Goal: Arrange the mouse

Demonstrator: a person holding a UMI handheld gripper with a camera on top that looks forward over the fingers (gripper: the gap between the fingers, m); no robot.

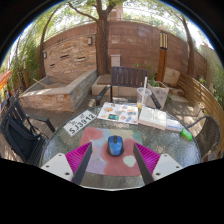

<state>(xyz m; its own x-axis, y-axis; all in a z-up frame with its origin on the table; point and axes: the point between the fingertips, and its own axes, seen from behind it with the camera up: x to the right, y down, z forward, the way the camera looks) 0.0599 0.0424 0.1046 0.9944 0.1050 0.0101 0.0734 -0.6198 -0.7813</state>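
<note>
Jaws spread wide, pads [78,155] magenta, nothing pinched. Gripper [114,165] hovers low over a round glass desk [60,140] outdoors. Blue mouse [115,145] sits on a pinkish mat [113,162], right between the fingers w/ clear gaps either side, resting on its own. Beyond the mouse: a printed sheet [124,114], white paper [154,118] just beside it, a license plate [80,122] off to the left. Clear cup w/ straw [144,96] stands further back. Green object [187,133] near the desk's right rim, can't tell what. Black metal chair [22,128] at left, brick wall [130,45] and tree trunk [103,35] in the bkgd.
</note>
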